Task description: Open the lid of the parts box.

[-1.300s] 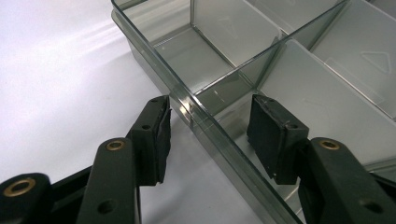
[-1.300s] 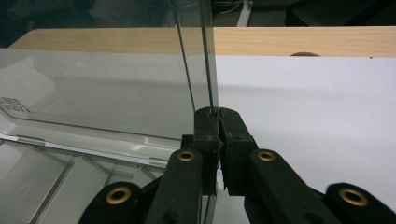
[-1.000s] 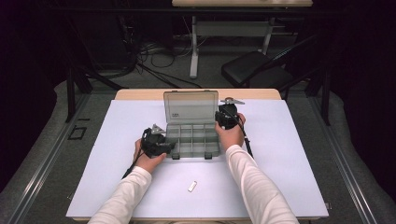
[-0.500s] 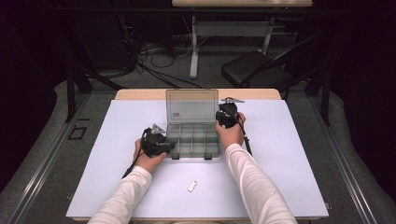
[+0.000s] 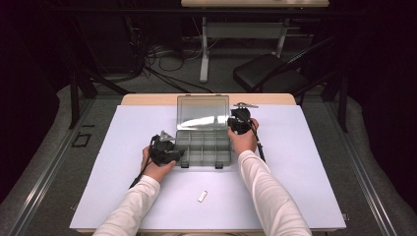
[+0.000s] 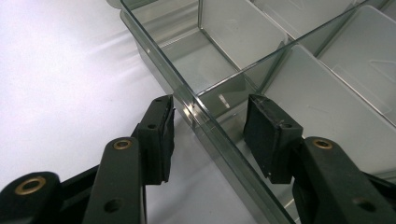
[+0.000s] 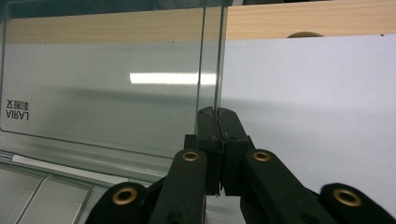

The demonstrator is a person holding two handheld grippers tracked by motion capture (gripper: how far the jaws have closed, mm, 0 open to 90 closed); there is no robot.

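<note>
Your left gripper (image 6: 208,135) sits half open, jaws parted; your right gripper (image 7: 217,116) is pinched tight, forearms reaching forward.

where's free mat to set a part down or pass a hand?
Free: the white mat right of the right forearm, the strip left of the left hand-held gripper out to the mat's left edge, and the near edge around the small white piece. Crowded: the centre, where the clear organizer box, its raised lid and the right hand-held gripper sit.
</note>
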